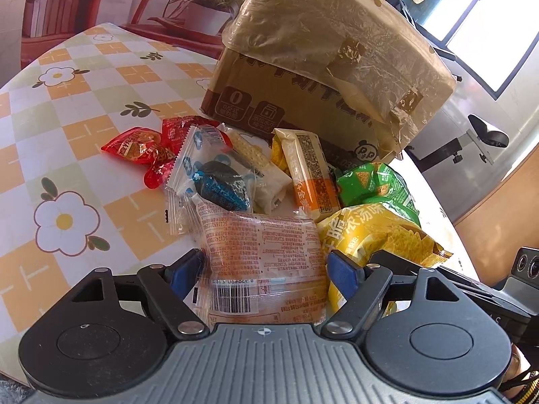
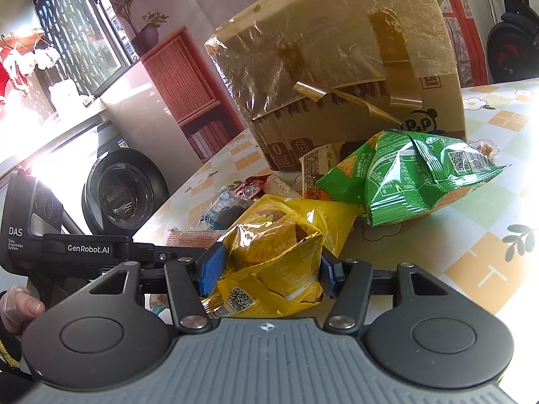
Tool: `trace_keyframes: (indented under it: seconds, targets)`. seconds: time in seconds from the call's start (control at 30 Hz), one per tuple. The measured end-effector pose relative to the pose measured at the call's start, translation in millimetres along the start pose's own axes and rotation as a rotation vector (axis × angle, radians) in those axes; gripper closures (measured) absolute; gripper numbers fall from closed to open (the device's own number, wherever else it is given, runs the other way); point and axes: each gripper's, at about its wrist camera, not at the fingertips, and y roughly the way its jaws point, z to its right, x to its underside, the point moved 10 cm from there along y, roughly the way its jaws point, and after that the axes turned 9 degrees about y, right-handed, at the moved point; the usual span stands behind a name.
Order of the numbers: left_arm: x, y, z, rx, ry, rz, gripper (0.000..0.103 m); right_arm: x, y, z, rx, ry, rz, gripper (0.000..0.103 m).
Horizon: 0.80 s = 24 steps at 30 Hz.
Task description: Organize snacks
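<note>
Lying on a flower-patterned checked tablecloth (image 1: 77,107), a heap of snack packets sits directly in front of a taped cardboard box (image 1: 323,67) that stands on the same table. The left gripper (image 1: 266,276) points down at the near edge of the heap with a clear packet printed in orange text (image 1: 262,256) between its blue pads (image 1: 343,274); the pads stand at the packet's two sides, but contact cannot be confirmed, so whether they press on it cannot be told. The right gripper (image 2: 266,269) has its jaws clamped on a crumpled yellow chip bag (image 2: 279,252), both blue pads bearing against the bag's sides, with the bag's barcode end toward the camera. A green chip bag (image 2: 411,181) lies just beyond the yellow one, touching it at one corner and resting near the foot of the box. Further items in the heap, seen from the left wrist view: a red-wrapped sweet (image 1: 141,149) at the far left edge, a clear packet holding a dark biscuit with blue print (image 1: 219,181) beside it, a pale cracker pack (image 1: 259,168) partly under that, and a yellow-and-orange bar wrapper (image 1: 310,171) leaning between the cracker pack and the green bag. A fingertip (image 2: 20,303) of the person shows at the left edge of the right wrist view, beside the black body of the other handheld device marked with lettering. Behind the table stand a red shelf unit (image 2: 188,87) and a front-loading washing machine (image 2: 124,195).
</note>
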Motion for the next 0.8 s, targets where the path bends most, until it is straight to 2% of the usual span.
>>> trace_keyframes:
  seconds: [0.1, 0.2, 0.3, 0.33, 0.37, 0.43, 0.6, 0.8]
  targets:
    - [-5.0, -3.9, 2.5, 0.005, 0.007, 0.023, 0.023, -0.2, 0.2, 0.0, 0.001, 0.000, 0.000, 0.044]
    - [-11.5, -10.0, 3.0, 0.018, 0.014, 0.049, 0.029, -0.5, 0.0, 0.2, 0.002, 0.004, 0.001, 0.044]
    - [-17.7, -14.4, 3.2, 0.031, 0.022, 0.074, 0.041, -4.2, -2.6, -0.8, 0.014, -0.003, 0.016, 0.045]
    - [-18.9, -15.1, 2.3, 0.025, 0.029, 0.076, 0.045, -6.8, -4.6, -1.9, 0.012, -0.005, 0.028, 0.048]
    - [-19.3, -15.1, 1.0, 0.020, 0.031, 0.073, 0.053, -9.3, -6.4, -3.0, 0.006, -0.007, 0.040, 0.049]
    - [-19.6, -16.5, 0.1, 0.023, 0.034, 0.080, 0.058, -13.6, -8.6, -4.3, 0.007, -0.016, 0.053, 0.051]
    - [-24.2, -27.9, 11.8, -0.007, 0.129, 0.129, 0.064, -19.7, -10.4, -6.4, 0.006, -0.026, 0.068, 0.054]
    - [-38.5, -39.8, 17.7, -0.003, 0.146, 0.188, 0.069, -35.7, -19.0, -13.2, -0.010, -0.043, 0.116, 0.055]
